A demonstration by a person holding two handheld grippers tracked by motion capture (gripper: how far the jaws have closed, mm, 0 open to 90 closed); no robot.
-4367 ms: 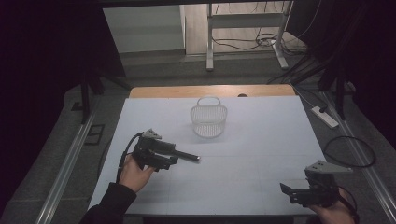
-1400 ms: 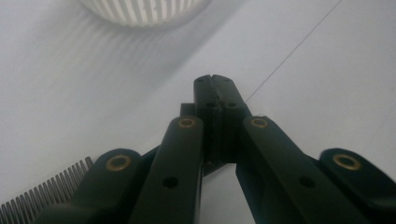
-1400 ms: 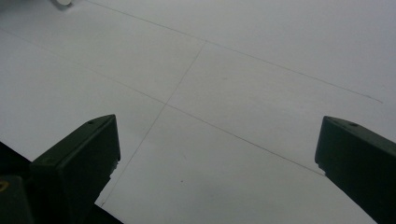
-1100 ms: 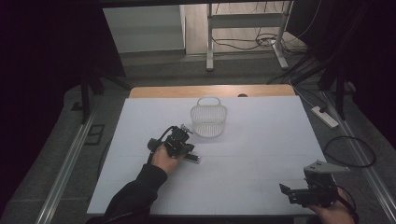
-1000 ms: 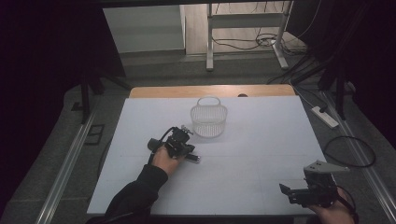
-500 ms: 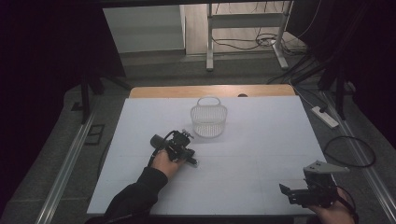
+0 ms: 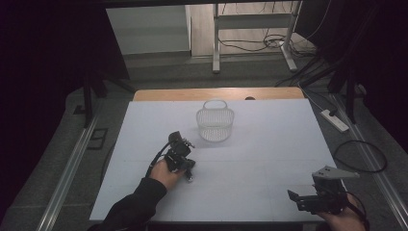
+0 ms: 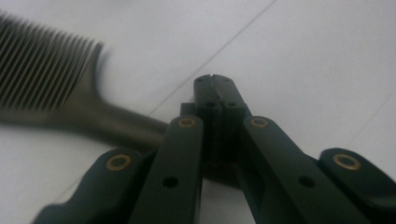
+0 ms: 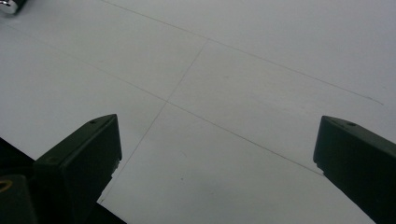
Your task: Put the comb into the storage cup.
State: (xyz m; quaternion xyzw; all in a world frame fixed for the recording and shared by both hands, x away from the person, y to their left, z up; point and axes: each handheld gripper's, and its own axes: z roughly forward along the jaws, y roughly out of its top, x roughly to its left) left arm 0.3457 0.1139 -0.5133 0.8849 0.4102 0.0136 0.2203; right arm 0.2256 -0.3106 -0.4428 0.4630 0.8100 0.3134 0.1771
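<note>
Across the middle of the high view lies the broad white rectangular table, a smooth matt sheet marked by thin pencil-like lines, with a strip of bare wood along its far edge. Toward the far centre of that surface stands the small translucent white mesh basket, rounded in outline, finely perforated, with a loop handle raised above its rim.

Near the table's right front corner sits the right gripper, black and angular (a grey three-cornered plate rides on top), held low over the surface by a hand at the bottom edge. In the right gripper view its two blunt black jaws stand far apart with bare table between them; nothing is held.

The left gripper is in front of the basket and left of centre, well apart from it. A dark-sleeved forearm comes in from the bottom, and the hand tilts the gripper down at the table. In the left gripper view its jaws are pressed together at the tips. Beneath its linkage lies the dark plastic comb, fine parallel teeth at upper left and a tapered handle running under the jaws; whether the handle is actually clamped cannot be told.
</note>
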